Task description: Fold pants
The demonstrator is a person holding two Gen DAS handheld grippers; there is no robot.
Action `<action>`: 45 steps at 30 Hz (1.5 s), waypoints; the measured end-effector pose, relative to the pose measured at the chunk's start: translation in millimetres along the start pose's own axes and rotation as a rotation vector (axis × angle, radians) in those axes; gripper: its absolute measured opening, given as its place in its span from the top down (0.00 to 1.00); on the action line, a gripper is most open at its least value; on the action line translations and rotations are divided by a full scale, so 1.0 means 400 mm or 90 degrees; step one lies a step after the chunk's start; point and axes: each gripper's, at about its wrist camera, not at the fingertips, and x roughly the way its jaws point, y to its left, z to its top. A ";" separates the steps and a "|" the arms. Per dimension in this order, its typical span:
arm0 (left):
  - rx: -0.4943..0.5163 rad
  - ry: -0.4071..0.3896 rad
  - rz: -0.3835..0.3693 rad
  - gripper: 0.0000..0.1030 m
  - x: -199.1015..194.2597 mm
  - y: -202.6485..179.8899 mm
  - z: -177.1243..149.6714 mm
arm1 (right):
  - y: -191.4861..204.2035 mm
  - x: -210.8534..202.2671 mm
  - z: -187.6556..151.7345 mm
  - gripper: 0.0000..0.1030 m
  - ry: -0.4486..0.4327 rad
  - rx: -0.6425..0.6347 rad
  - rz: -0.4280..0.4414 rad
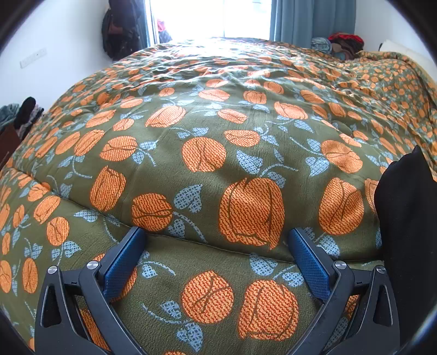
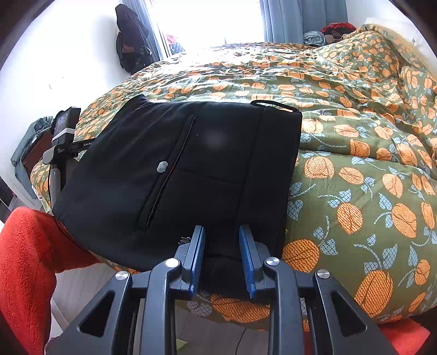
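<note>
— Two grippers, both pointing down at a bed. Left gripper (image 1: 217, 240)?
— Jaws spread wide, blue pads (image 1: 124, 262) well apart, nothing between them but the quilt (image 1: 207, 114). Olive green, printed with orange fruit and pale blue leaves. Fingertips just over a crease in the quilt; touching or not, cannot tell.
— Right gripper (image 2: 221, 234)?
— Jaws drawn close, narrow gap. Black cloth bunched between the blue pads (image 2: 198, 254), at the near edge of the pants (image 2: 191, 163). Looks pinched, though hard to say how firmly.
— Pants, placed how?
— Straight ahead of the right gripper, folded into a thick black block, lying flat on the quilt and reaching forward from the fingertips. Long seam running away from the gripper, small grey button (image 2: 162, 167) beside it, left of the tips. Thin cord loop (image 2: 273, 105) at the far edge. From the left gripper, only a dark slab of the pants at far right.
— Containers?
— None to be made out. Piled clothes (image 2: 331, 31) far ahead to the right, by the blue curtain (image 2: 286, 21). Dark garments (image 2: 131, 41) hanging on the wall ahead to the left.
— Anything else near the right gripper?
— Red fleece sleeve (image 2: 27, 259) low on the left. Left gripper's camera unit (image 2: 64, 123) beyond the pants' left edge.
</note>
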 end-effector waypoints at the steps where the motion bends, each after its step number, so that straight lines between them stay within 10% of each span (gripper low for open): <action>1: 0.000 0.000 0.000 0.00 0.001 0.001 0.001 | 0.001 0.000 0.000 0.74 -0.001 -0.002 -0.001; 45: 0.000 0.000 0.000 0.00 0.000 0.000 0.001 | -0.005 -0.001 0.001 0.74 -0.002 0.002 0.008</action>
